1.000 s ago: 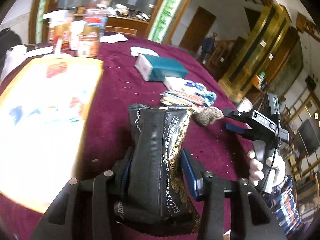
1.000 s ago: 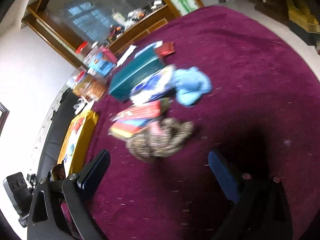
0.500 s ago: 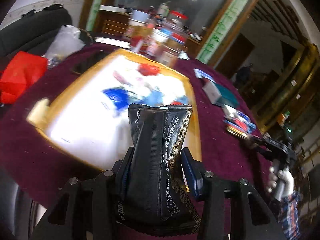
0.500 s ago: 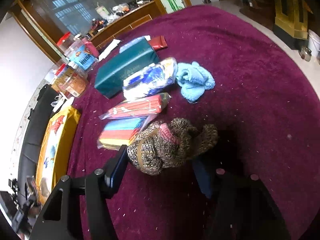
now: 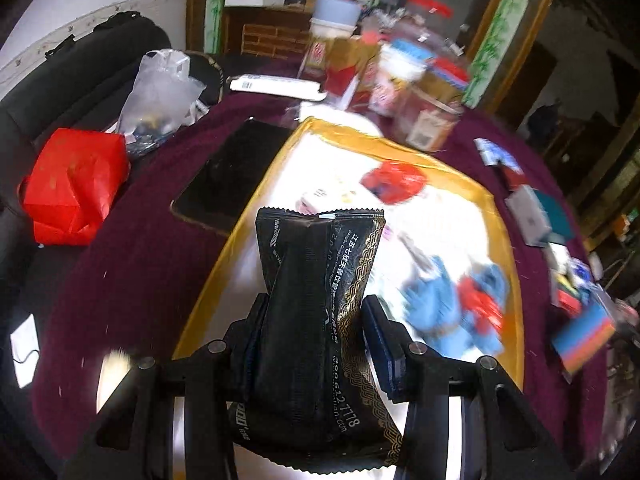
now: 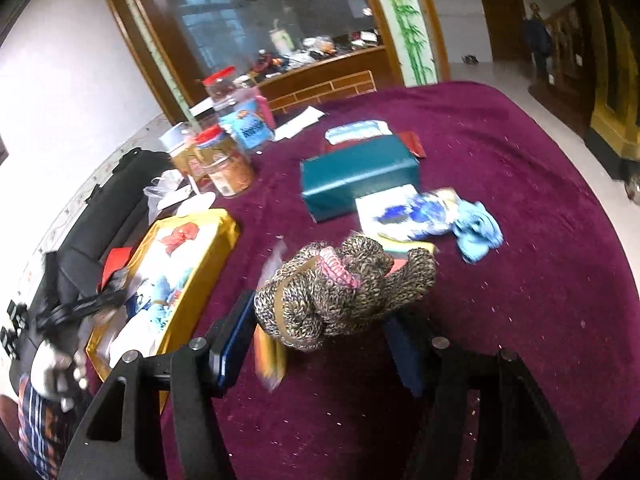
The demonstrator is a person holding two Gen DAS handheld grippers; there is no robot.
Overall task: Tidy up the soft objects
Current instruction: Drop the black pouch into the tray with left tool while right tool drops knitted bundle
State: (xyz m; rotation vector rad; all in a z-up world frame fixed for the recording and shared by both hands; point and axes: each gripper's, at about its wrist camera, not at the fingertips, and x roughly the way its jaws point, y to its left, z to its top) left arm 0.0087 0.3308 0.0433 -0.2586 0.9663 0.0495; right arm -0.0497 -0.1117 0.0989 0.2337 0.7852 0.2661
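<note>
Your left gripper (image 5: 316, 320) is clamped on the black foil pouch (image 5: 318, 320): both blue pads press into its waist, pinching it narrow there, while its serrated top edge stands upright well ahead of the fingertips and its lower end bulges back between the finger arms toward the camera. Straight ahead of those jaws and below the pouch lies the yellow-rimmed tray (image 5: 276, 168), with a red soft item (image 5: 394, 180) further ahead and blue and red pieces (image 5: 456, 308) just off the right finger; motion blur hides what they are. Your right gripper (image 6: 320, 320) is closed on the speckled knit bundle (image 6: 344, 288); the left pad touches its side and the right pad sits tucked under its far end, so the bundle fills the gap and bulges up and forward past the fingertips, lifted off the maroon tablecloth (image 6: 540, 280). Ahead of those jaws and to the right lies a light blue knit piece (image 6: 478, 230) beside a blue-and-white packet (image 6: 412, 212), with a teal box (image 6: 360, 176) beyond them. The tray sits off the left finger in this view.
</note>
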